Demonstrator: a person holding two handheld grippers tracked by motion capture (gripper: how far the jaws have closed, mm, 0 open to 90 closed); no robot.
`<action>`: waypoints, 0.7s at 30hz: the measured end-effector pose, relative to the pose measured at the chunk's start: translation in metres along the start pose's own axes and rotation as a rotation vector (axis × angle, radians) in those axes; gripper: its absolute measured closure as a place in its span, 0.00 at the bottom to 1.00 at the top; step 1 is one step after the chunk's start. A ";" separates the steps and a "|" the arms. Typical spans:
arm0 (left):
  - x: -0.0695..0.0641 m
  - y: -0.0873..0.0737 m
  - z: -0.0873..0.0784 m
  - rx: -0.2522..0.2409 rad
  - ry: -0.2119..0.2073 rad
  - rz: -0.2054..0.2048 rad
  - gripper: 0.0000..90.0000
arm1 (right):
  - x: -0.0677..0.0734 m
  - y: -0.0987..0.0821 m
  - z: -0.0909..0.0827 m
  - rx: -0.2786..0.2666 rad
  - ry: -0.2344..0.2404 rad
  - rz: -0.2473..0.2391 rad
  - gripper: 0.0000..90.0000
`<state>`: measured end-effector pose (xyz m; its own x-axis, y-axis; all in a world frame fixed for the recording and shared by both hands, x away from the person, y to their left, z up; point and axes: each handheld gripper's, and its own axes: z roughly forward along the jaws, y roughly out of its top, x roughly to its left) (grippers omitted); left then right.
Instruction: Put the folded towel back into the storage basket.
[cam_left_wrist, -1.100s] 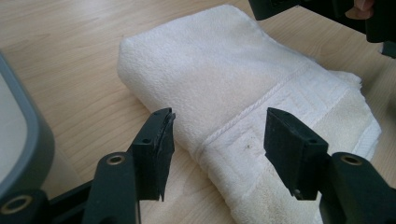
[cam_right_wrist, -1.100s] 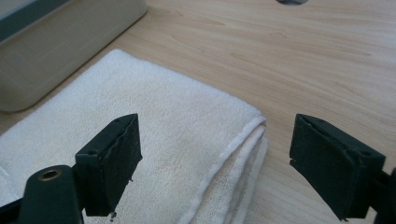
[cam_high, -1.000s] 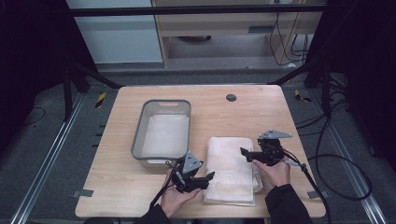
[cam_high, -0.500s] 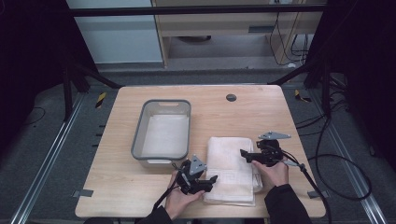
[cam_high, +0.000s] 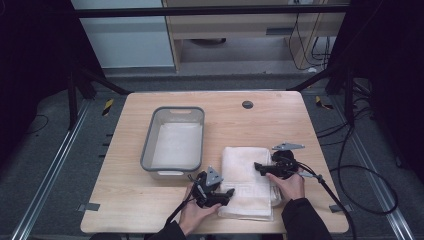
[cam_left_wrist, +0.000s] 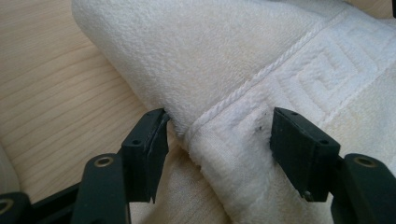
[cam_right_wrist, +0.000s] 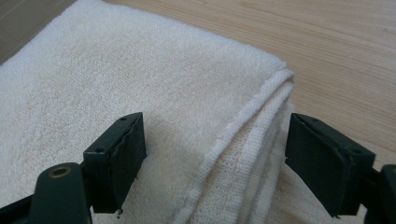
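Grasping looks the step in hand: left gripper (cam_left_wrist: 217, 154) and right gripper (cam_right_wrist: 215, 163), both released, straddle near edges of the folded white terry towel (cam_high: 247, 175) and need closing.

both hands low, left hand-held gripper (cam_high: 231, 192) and right hand-held gripper (cam_high: 256, 165) spread wide

Pretty dim room overall: a light wooden table (cam_high: 150, 210) sits on a dark grey floor (cam_high: 45, 150) with metal rails (cam_high: 45, 185) running down both sides, black cables (cam_high: 365, 170) snaking off to the right, and a pale wall panel (cam_high: 120, 40) next to a wooden cabinet (cam_high: 230, 25) at the back.
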<state>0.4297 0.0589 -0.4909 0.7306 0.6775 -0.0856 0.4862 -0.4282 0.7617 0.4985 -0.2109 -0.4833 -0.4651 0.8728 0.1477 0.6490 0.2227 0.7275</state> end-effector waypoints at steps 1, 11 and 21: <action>0.000 0.000 0.001 0.003 -0.004 -0.005 0.40 | 0.000 0.000 0.000 0.000 0.000 -0.001 0.23; 0.004 -0.002 0.007 0.026 -0.037 -0.037 0.44 | -0.006 -0.006 0.006 0.025 0.034 0.078 0.25; 0.007 -0.002 0.010 0.048 -0.064 -0.071 0.47 | -0.008 -0.007 0.009 0.059 0.090 0.134 0.36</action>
<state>0.4386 0.0581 -0.4994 0.7215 0.6685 -0.1804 0.5594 -0.4092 0.7209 0.5030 -0.2156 -0.4959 -0.4225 0.8547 0.3016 0.7417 0.1348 0.6570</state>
